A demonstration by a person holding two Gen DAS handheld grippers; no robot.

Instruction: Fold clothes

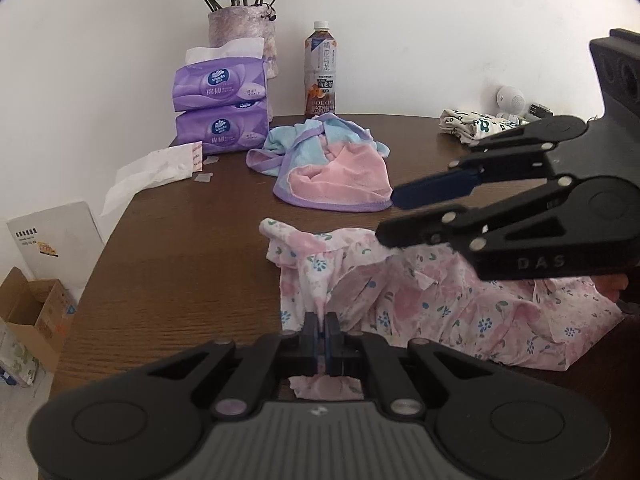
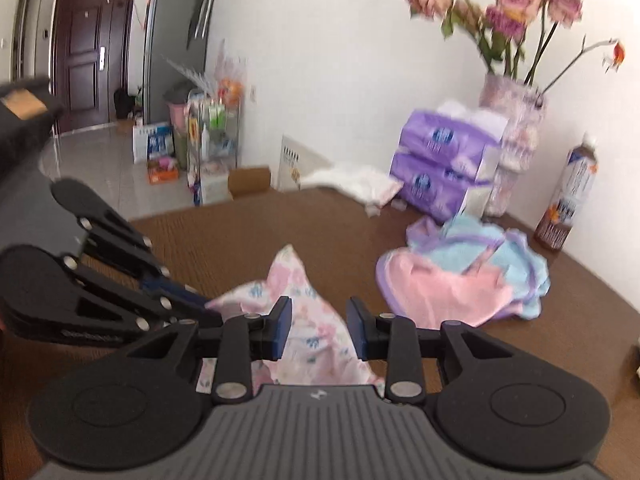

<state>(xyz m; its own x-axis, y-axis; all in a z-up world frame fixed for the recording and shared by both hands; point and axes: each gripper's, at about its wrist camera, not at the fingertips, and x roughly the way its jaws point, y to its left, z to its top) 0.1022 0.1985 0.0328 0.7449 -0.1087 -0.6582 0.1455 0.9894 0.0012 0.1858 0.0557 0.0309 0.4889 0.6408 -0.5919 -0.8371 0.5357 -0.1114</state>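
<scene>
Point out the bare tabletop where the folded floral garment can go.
Bare table lies left of the floral garment, running from the tissue packs toward the near edge. Crowded: the back, with pink-and-blue cloth, bottle, vase and a printed cloth far right.

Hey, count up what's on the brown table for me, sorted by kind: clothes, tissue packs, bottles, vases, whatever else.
Clothes: 3, the floral garment, the pink and blue garment, the folded white print garment
Tissue packs: 2, stacked
Loose tissues: 1
Bottles: 1
Vases: 1
Total: 8
</scene>
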